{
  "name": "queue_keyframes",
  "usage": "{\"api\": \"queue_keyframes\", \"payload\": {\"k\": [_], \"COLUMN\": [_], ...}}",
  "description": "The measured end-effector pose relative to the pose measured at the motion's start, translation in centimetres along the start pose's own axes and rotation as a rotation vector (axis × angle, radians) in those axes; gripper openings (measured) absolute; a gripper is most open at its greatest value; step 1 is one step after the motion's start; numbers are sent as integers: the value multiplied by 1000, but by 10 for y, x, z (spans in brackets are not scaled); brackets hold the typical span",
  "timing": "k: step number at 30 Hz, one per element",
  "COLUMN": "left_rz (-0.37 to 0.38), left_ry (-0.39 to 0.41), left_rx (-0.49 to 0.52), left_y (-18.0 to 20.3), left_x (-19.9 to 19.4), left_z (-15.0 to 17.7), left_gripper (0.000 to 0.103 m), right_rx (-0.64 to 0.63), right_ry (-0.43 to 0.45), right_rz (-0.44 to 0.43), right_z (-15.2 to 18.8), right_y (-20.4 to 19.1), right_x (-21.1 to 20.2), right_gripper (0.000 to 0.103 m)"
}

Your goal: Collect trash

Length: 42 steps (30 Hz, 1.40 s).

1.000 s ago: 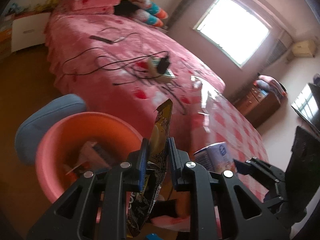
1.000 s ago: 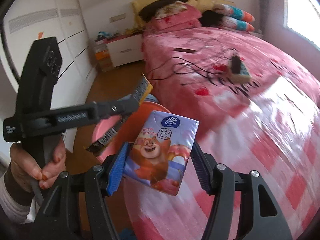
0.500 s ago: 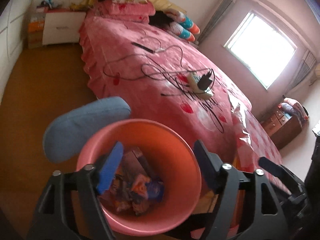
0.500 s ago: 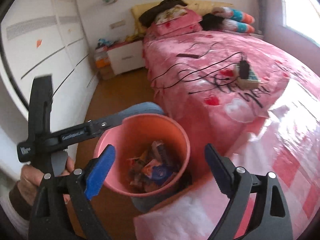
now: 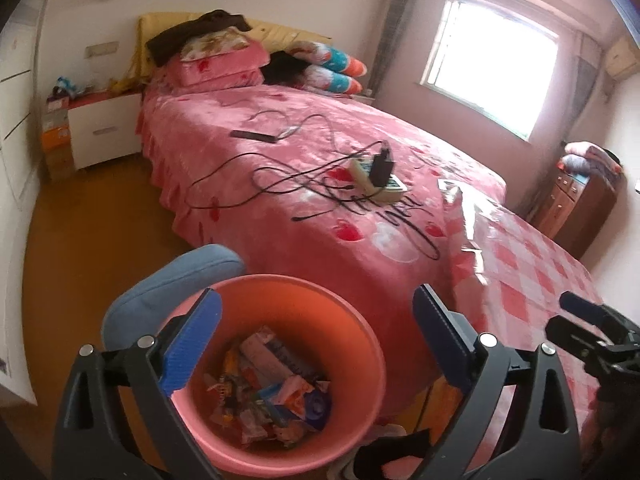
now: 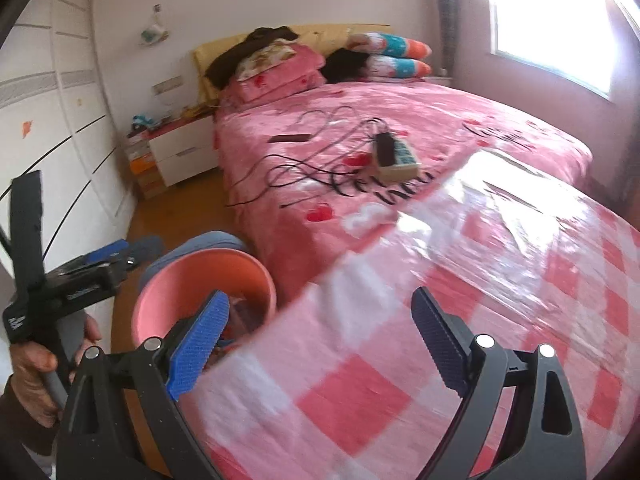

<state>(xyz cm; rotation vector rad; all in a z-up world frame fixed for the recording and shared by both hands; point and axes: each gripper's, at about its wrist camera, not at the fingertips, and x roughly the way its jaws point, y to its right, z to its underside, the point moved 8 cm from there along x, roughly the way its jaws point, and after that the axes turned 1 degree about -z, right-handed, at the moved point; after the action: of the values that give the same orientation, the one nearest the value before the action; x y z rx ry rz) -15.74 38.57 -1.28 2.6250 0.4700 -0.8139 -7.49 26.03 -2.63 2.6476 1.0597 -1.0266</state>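
Note:
A pink trash bin [image 5: 352, 320] stands on the floor beside the bed, holding a pile of wrappers and packets [image 5: 272, 396]. My left gripper [image 5: 316, 344] is open and empty, hovering just above the bin. The bin also shows in the right wrist view [image 6: 192, 276] at lower left. My right gripper [image 6: 320, 340] is open and empty over the pink checked plastic sheet [image 6: 500, 280] at the foot of the bed. The left gripper [image 6: 120, 252] appears there, held in a hand.
A pink bed [image 5: 304, 152] carries a power strip [image 5: 376, 180], black cables and a remote [image 5: 254, 135]. A blue cushioned stool [image 5: 160, 284] touches the bin. A white nightstand [image 5: 104, 128] stands beside the bed's head, a wooden dresser [image 5: 576, 204] at right.
Both grippers let go of their trash, the yellow snack wrapper and the tissue pack, and opened. Both then drew back; the right one swung over the checked sheet.

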Motion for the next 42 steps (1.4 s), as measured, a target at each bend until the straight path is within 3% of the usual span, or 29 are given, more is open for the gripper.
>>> {"api": "queue_keyframes", "payload": {"k": [19, 42], "left_rz": [169, 244], "left_ry": [-52, -71], "left_rx": [152, 311], "left_y": [133, 263], "left_x": [2, 12], "left_z": [13, 37], "left_gripper": [99, 99], "right_rx": [111, 212], "right_ry": [65, 131], "right_rz": [165, 346], "right_z": [31, 52], "right_y": [95, 197], "right_x": [-50, -105], "right_gripper": [91, 91]}}
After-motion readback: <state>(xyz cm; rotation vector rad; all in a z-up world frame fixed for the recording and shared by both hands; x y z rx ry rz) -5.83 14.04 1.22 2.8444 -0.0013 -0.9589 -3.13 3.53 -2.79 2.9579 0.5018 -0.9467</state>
